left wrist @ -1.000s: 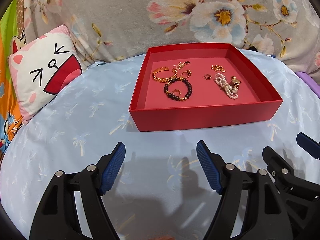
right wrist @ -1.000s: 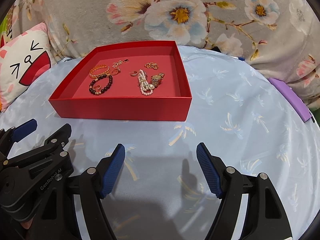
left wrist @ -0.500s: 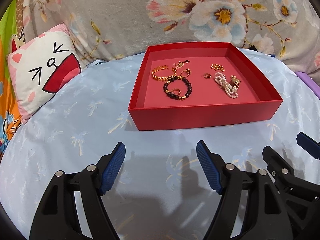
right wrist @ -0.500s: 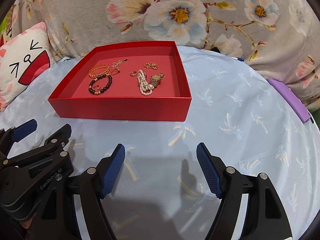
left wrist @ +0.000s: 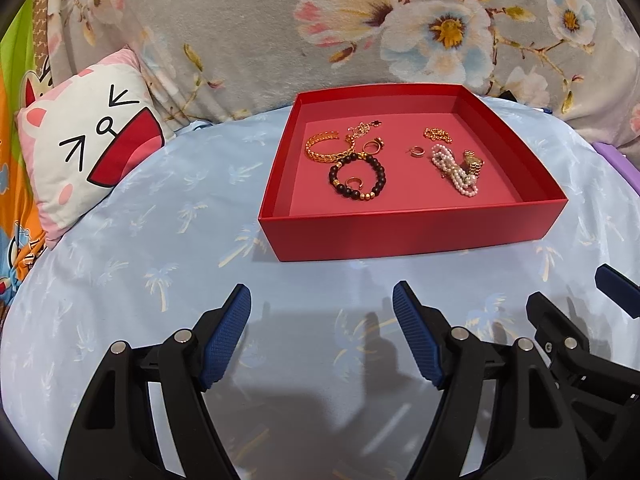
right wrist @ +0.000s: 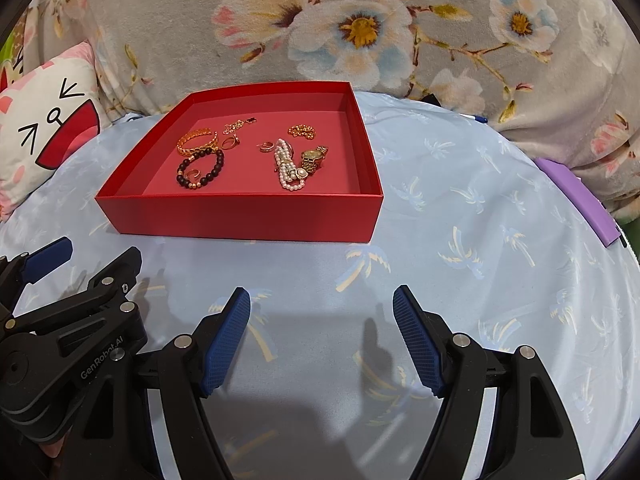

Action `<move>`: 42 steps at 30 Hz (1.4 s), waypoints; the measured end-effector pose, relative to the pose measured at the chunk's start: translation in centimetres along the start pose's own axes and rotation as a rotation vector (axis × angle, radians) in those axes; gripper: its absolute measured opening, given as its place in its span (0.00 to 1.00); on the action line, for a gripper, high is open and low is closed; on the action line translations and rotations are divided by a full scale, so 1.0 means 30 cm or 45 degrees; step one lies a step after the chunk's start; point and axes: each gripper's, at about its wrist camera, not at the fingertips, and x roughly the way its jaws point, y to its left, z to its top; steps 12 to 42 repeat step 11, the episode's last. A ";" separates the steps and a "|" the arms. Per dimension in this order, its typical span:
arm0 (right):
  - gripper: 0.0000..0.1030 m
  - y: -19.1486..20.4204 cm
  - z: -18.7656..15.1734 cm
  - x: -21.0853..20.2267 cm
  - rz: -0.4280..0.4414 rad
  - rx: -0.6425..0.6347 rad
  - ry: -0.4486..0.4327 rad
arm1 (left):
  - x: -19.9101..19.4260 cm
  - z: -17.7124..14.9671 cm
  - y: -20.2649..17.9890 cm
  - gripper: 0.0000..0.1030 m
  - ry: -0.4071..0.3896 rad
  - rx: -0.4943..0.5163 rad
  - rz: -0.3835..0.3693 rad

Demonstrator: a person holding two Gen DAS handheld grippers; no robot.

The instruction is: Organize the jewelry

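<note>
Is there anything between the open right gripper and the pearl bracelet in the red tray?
Only the red tray's near wall. The right gripper is over bare sheet, and the pearl bracelet lies behind that wall, against a gold watch.

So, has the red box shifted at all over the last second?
No. In the left wrist view the red box sits just where it did on the bedsheet, with the same gap to the cat pillow on its left.

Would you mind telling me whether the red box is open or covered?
Open: the red box has no lid, and the black bead bracelet lies visible inside.
</note>
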 end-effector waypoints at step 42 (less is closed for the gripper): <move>0.71 -0.004 0.000 0.002 0.001 -0.001 0.000 | 0.004 -0.003 0.007 0.69 0.004 0.000 0.002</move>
